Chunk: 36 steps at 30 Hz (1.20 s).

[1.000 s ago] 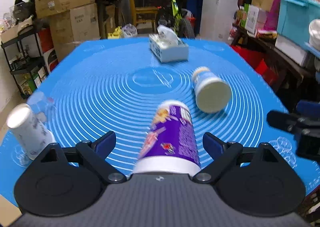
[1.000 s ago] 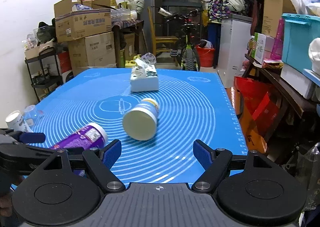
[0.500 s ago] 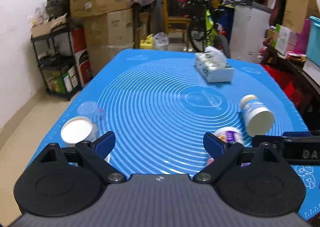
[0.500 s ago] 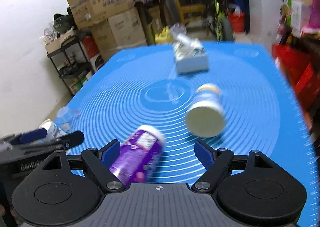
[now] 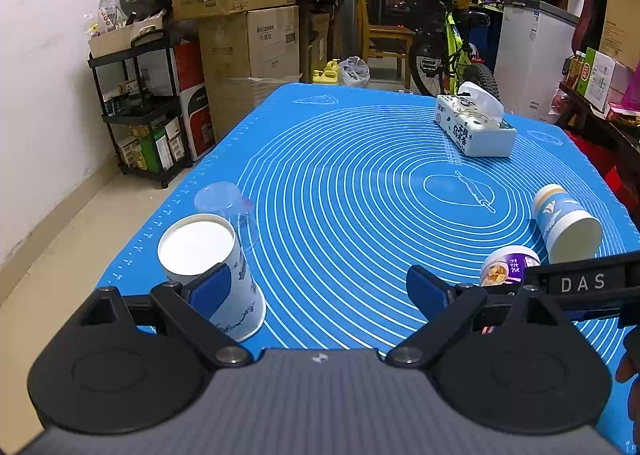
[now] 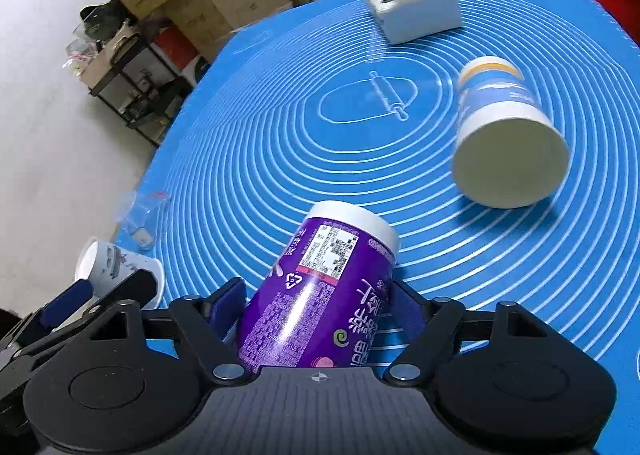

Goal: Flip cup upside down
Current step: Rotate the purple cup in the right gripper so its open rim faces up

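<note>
Right wrist view: the blue silicone mat with white rings (image 6: 280, 127) fills the frame, and at lower centre the right gripper (image 6: 316, 307) is clamped on the purple printed paper cup (image 6: 320, 287), white base pointing away. In the left wrist view the left gripper (image 5: 318, 287) stands apart, an inverted white paper cup (image 5: 208, 267) at its left finger.

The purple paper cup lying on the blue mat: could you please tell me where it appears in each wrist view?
Left wrist view: the purple paper cup sits lower right, partly hidden behind the right gripper.
Right wrist view: bottom centre, between the right gripper's fingers.
Shared landmark: white tissue box.
</note>
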Available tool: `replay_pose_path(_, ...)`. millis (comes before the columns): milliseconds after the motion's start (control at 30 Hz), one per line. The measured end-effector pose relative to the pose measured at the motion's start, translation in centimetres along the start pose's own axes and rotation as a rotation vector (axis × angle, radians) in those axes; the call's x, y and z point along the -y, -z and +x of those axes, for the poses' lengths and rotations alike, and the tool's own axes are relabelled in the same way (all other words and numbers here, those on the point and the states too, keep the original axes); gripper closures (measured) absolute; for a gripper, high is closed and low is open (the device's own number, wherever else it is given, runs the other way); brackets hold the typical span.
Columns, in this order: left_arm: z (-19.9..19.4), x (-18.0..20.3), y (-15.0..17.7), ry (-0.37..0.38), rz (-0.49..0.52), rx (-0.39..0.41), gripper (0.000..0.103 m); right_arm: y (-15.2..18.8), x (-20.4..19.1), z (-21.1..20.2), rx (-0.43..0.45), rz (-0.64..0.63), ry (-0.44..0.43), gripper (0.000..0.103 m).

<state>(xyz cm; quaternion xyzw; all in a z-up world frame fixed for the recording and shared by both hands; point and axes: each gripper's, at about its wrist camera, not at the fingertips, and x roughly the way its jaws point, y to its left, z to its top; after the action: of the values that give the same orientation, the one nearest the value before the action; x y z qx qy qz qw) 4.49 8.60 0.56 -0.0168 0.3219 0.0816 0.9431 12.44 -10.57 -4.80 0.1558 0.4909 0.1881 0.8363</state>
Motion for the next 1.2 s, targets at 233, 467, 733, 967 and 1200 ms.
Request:
replay_pose_path(233,0.0,-0.2,-0.2,0.009,-0.014,0.001,0.009,0.6,0.4,-1.4,0.082,-0.019,-0.027,0.028)
replay_pose_path(467,-0.2,0.0,-0.2,0.036,-0.044,0.001,0.009,3.4,-2.4,-5.4,0.496,-0.359,0.217,0.031)
replay_pose_path(733,-0.5,1.2,0.3,0.032,-0.005,0.013,0.009,6.6,-2.7,-3.6,0.625,-0.606,0.386,0.033)
replay_pose_path(967,-0.2,1.7,0.6,0.038,-0.003,-0.006,0.009,6.1,-3.1,-3.7,0.609,-0.6,0.369,0.033)
replay_pose_path(1200,-0.4,2.0,0.8,0.04,0.006,-0.012,0.009,6.4,-3.1,-3.8,0.595,-0.6,0.377,0.029)
